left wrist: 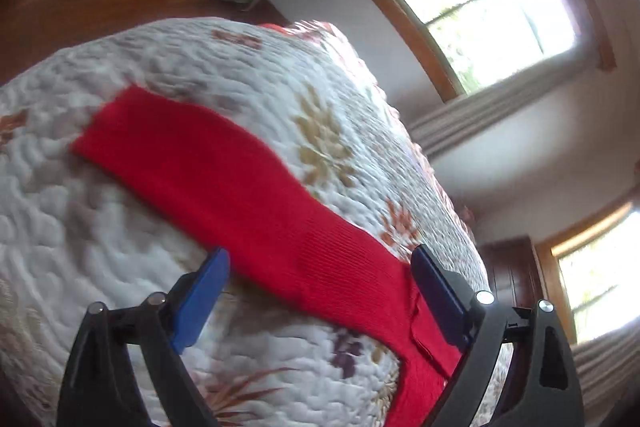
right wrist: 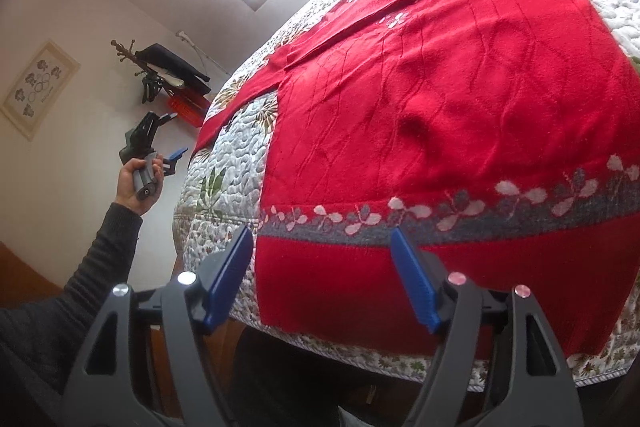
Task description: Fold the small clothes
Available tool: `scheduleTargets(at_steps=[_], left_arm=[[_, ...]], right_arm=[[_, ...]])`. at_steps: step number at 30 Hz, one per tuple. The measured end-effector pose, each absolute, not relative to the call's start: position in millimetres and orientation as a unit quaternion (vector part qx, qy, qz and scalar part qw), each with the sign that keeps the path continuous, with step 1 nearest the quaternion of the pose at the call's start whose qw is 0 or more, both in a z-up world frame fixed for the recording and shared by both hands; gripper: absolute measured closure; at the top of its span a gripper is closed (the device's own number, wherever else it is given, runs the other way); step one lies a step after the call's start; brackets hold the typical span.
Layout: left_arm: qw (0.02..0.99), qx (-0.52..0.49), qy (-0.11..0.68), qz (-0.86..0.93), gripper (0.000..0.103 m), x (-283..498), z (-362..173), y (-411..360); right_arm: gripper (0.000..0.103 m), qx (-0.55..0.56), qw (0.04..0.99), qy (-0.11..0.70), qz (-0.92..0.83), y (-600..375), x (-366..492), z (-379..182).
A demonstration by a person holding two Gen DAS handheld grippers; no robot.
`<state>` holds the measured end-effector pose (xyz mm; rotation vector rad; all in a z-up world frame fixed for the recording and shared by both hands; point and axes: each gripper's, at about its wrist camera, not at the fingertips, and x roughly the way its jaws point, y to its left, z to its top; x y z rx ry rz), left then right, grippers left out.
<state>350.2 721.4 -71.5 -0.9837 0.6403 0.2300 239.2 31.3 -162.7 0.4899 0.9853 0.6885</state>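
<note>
No readable text, labels, brands or numbers anywhere; wall picture (right wrist: 39, 89) with ring and floral shapes only, any lettering on it too small to read

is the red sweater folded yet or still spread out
Spread out. The red sweater lies flat on the quilt, its patterned hem band fully showing and one sleeve stretched sideways.

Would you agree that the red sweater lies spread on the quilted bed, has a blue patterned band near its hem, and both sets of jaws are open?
Not quite. In the right wrist view the band near the hem of the red sweater is grey with pale leaf shapes, not blue. The rest holds: it lies spread on the quilted bed, and the left gripper and right gripper both have open jaws.
</note>
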Motion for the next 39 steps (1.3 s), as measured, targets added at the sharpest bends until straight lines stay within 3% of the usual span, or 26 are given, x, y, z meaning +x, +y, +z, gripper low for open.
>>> scheduleTargets(at_steps=[7, 12, 16, 18, 24, 30, 35, 39], left_arm=[[0.797, -0.512, 0.286, 0.142, 0.011, 336, -113, 770], [0.806, -0.517, 0.246, 0.147, 0.011, 342, -121, 781], [0.812, -0.521, 0.220, 0.145, 0.016, 338, -124, 791], [0.817, -0.509, 0.230, 0.141, 0.051, 341, -124, 791], [0.831, -0.476, 0.239, 0.160, 0.099, 347, -124, 784], [0.860, -0.439, 0.213, 0.150, 0.100, 356, -76, 746], [0.915, -0.345, 0.204, 0.040, 0.100, 404, -3, 628], [0.927, -0.287, 0.236, -0.051, 0.100, 460, 8, 516]], right_arm=[[0.031, 0.195, 0.793, 0.463, 0.344, 71, 246, -153], [0.031, 0.124, 0.816, 0.415, 0.382, 114, 294, -116], [0.028, 0.133, 0.811, 0.418, 0.386, 137, 341, -112], [0.028, 0.136, 0.809, 0.422, 0.386, 146, 356, -114], [0.028, 0.123, 0.804, 0.435, 0.386, 169, 388, -116], [0.028, 0.115, 0.809, 0.430, 0.385, 160, 407, -112], [0.027, 0.174, 0.786, 0.465, 0.368, 124, 458, -118], [0.025, 0.221, 0.775, 0.476, 0.353, 93, 491, -121]])
